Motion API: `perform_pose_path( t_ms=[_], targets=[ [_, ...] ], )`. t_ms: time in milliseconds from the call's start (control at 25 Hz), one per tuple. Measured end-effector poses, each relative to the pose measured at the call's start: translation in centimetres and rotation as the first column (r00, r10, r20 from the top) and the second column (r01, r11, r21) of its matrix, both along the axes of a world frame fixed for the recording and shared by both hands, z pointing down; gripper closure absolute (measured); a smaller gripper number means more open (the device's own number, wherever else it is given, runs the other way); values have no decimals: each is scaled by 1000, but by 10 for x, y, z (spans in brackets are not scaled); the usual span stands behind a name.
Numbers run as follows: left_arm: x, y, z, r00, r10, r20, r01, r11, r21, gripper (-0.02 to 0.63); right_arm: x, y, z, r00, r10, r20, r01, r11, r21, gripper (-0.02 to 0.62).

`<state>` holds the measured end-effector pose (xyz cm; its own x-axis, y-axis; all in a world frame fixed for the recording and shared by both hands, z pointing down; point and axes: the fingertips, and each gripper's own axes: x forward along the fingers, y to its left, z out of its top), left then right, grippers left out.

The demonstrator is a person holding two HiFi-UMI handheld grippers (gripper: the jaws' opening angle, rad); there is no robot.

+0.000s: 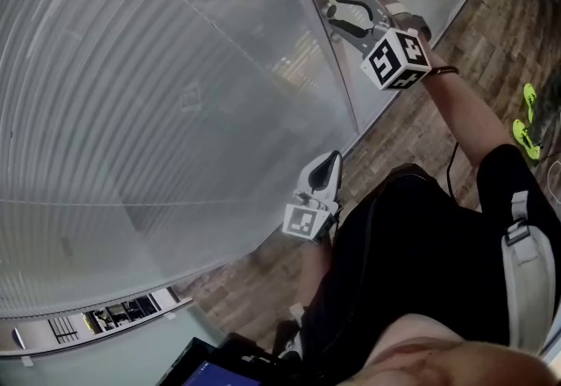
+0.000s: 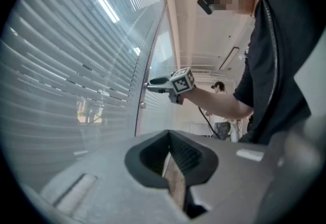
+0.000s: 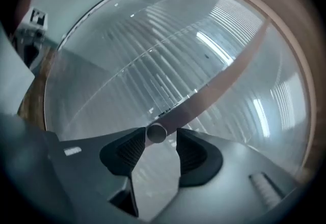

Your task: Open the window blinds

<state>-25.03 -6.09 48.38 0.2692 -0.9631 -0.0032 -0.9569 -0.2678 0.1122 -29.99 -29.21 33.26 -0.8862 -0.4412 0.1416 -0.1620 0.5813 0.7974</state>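
Grey ribbed pads (image 3: pixel 127 151): on right gripper (image 3: pixel 159 142), apart, not clamped on anything.
Between the tips: small round silvery knob (image 3: pixel 156 133), hard by one pad, gap to the other.
Knob axis: out from tan window-frame post (image 3: pixel 224 83), in line with the jaws.
Beyond: pale slatted blinds (image 3: pixel 153 65) behind glass, largely shut.
Left gripper (image 2: pixel 170 154): jaws together, empty, low, well apart from knob.
Nearer hand: right; next probably close on the knob, then roll.

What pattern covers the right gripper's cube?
The cube: black-and-white square markers, clearest in head view.
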Motion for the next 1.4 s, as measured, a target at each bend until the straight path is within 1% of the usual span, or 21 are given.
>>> perform_pose_path(
  t_ms=[40, 80, 120, 160, 200, 480, 560, 720, 840, 880, 960, 1080, 1360, 1400],
  targets=[
    [-2, 0, 1, 1000, -2, -1, 2, 1000, -1, 607, -1, -1, 4, 999, 12, -48, -8, 996, 91, 405],
    [-3, 1, 1, 1000, -3, -3, 3, 1000, -3, 607, -2, -1, 8, 996, 23, -90, -7, 985, 172, 408],
    [-3, 1, 1, 1000, -4, -6, 4, 1000, -6, 607, -4, -1, 11, 992, 30, -124, 0, 973, 231, 412],
    [-4, 1, 1, 1000, -5, -9, 5, 1000, -9, 607, -5, -1, 13, 988, 32, -149, 9, 963, 269, 416],
    [-4, 2, 0, 1000, -7, -10, 7, 1000, -11, 607, -6, 0, 15, 986, 31, -166, 19, 958, 288, 415],
    [-2, 5, 5, 1000, -13, -9, 12, 1000, -18, 607, -7, -1, 15, 982, 18, -186, 39, 952, 302, 416],
    [-2, 4, 7, 1000, -11, -5, 11, 1000, -5, 607, -6, -3, 16, 981, 24, -193, 38, 950, 311, 416],
    [0, 0, 3, 1000, -7, -15, 7, 1000, -4, 607, -6, -5, 17, 979, 38, -199, 31, 943, 331, 440],
    [-5, 2, 10, 1000, -22, -10, 22, 999, 27, 607, -12, -2, 19, 980, 30, -198, 39, 941, 335, 449],
    [-5, 1, 10, 1000, -19, -9, 19, 999, 26, 607, -12, -2, 19, 980, 30, -198, 39, 941, 337, 458],
    [-2, -1, 5, 1000, -7, -15, 8, 1000, 15, 607, -10, -3, 18, 980, 32, -197, 37, 940, 338, 465],
    [-2, -5, 0, 1000, -1, -17, 1, 999, 33, 607, -9, -4, 16, 981, 33, -190, 34, 940, 339, 466],
    [2, -11, 0, 1000, 9, -25, -8, 999, 32, 607, -11, -3, 16, 985, 29, -168, 26, 948, 318, 468],
    [2, -10, 0, 1000, 7, -17, -7, 999, 33, 607, -10, -2, 15, 986, 30, -166, 24, 949, 314, 468]
  ],
)
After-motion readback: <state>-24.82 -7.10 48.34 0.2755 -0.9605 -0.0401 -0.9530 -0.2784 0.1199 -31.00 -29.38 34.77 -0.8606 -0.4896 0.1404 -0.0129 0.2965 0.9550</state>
